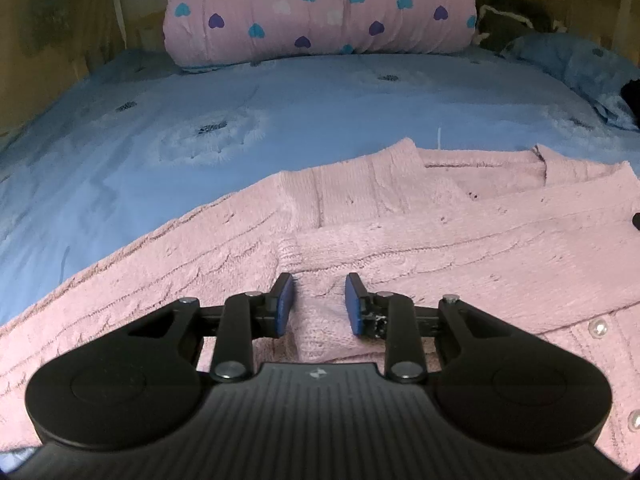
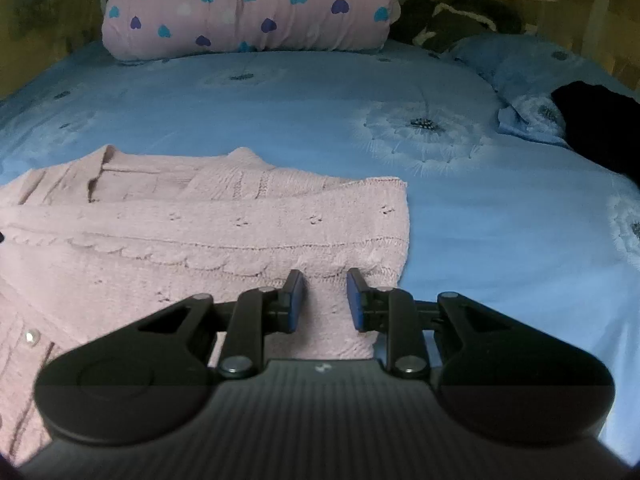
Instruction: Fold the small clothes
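Observation:
A pink knitted cardigan (image 1: 400, 240) lies on the blue bedspread (image 1: 200, 120), with its sleeves folded across the body and pearl buttons near its front edge. In the left wrist view my left gripper (image 1: 319, 300) rests low on the knit. Its blue pads stand narrowly apart and pinch a raised ridge of fabric between them. In the right wrist view the cardigan (image 2: 200, 232) fills the left half. My right gripper (image 2: 324, 298) sits at the garment's right edge near the hem, and its pads close on a strip of the knit that fills the gap.
A rolled pink quilt with hearts (image 2: 248, 8) lies across the head of the bed. At the right are dark clothing (image 2: 456, 16), a blue pillow (image 2: 520, 68) and a black garment (image 2: 600, 120). Blue bedspread (image 2: 500, 240) stretches right of the cardigan. Wooden walls flank the bed.

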`<state>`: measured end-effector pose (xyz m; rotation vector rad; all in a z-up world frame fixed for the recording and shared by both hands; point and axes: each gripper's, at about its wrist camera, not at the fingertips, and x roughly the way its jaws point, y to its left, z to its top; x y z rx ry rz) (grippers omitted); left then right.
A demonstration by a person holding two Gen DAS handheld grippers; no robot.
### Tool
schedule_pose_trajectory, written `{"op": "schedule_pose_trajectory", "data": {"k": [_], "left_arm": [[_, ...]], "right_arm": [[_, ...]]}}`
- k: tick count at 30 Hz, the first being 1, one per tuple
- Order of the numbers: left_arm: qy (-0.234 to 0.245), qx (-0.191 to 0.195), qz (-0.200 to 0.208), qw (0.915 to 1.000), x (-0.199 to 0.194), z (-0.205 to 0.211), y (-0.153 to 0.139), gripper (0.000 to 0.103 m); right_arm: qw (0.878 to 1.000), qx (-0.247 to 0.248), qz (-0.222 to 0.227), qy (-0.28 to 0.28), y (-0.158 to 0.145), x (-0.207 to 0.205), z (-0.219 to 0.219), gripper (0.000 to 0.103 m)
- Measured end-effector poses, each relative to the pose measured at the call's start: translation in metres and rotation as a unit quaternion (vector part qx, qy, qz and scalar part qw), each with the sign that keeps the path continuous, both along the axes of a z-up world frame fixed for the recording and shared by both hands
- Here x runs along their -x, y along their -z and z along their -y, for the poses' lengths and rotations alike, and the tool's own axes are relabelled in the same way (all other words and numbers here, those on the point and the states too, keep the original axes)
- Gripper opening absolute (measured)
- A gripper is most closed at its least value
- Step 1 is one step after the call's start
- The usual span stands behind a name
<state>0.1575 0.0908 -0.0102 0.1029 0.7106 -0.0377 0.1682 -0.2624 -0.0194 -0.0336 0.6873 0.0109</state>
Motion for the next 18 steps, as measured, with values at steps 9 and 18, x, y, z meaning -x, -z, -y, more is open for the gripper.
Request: {"op": "schedule_pose_trajectory", "data": {"k": [9,18], "left_arm": [[-0.039,0.058,-0.03,0.9971,-0.008,-0.016,-0.006,0.05],[-0.039,0.059,-0.033,0.997,-0.01,-0.017,-0.007,0.056]], "right_arm": [[1.0,-0.012,0.01,-0.013,-0.032,-0.023,0.0,0.039],[0.997,-0.055,-0.02,-0.057,-0.024,-0.107,-0.026,0.04]]}}
